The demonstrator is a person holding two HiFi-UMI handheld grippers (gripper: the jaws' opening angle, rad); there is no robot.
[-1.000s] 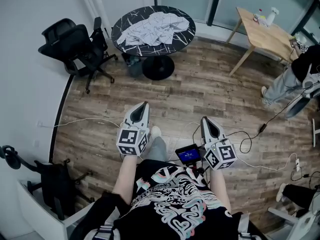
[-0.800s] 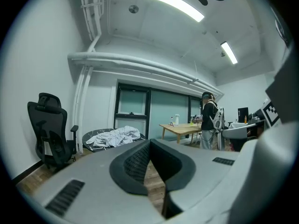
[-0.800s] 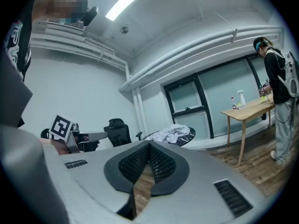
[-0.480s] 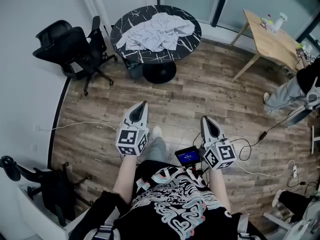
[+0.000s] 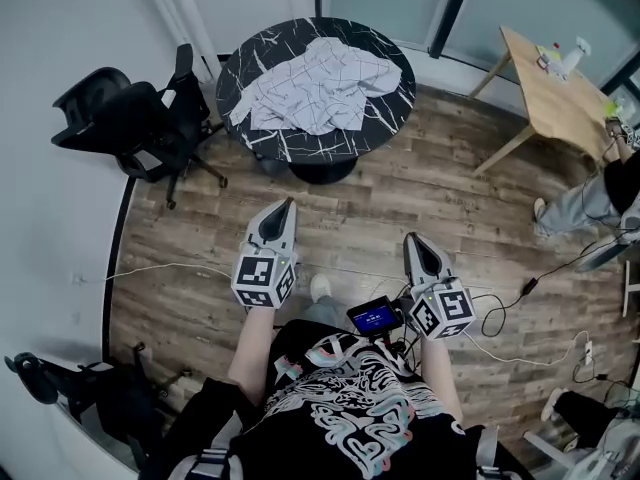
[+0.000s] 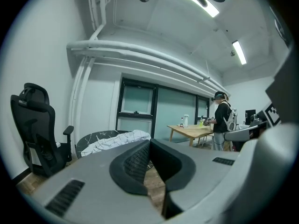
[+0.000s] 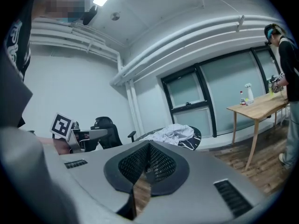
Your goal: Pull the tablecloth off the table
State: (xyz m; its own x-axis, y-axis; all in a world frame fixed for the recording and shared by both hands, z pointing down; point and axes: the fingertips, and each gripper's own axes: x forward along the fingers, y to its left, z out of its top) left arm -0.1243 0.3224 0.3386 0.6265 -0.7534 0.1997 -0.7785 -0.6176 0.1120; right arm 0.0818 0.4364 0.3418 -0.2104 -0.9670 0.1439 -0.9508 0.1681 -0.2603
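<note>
Head view, and what have we got? Both claws are out in front of the person, side by side above the wooden floor (image 5: pixel 400 188). That's the left claw (image 5: pixel 287 206) and the right claw (image 5: pixel 410 238), each pointing toward the round tabletop (image 5: pixel 255 58).

And the tablecloth (image 5: pixel 320 86)?

Pale, faintly checked, crumpled in a heap on that black, white-veined tabletop. It covers the middle and the far right side, with bare marble showing along the left and near edges. It's well apart from both claws, and nothing is touching it.

Claw states, please.

Left gripper view: the left claw (image 6: pixel 149 144) is closed tip to tip, nothing pinched between the pads. The tablecloth (image 6: pixel 117 141) shows beyond it, over on the tabletop. Right gripper view, same picture: the right claw (image 7: pixel 148 146) is closed and empty, with the white heap of cloth (image 7: pixel 175 133) lying past it.

And around the room?

A black office chair (image 5: pixel 130 118) stands left of the tabletop, by the wall. A light wooden table (image 5: pixel 555 93) is off to the right with a white spray bottle (image 5: pixel 573 56) on it, and another person (image 5: pixel 585 200) stands beside it. There's a small lit screen (image 5: pixel 375 316) at the wearer's waist, between the arms.
</note>
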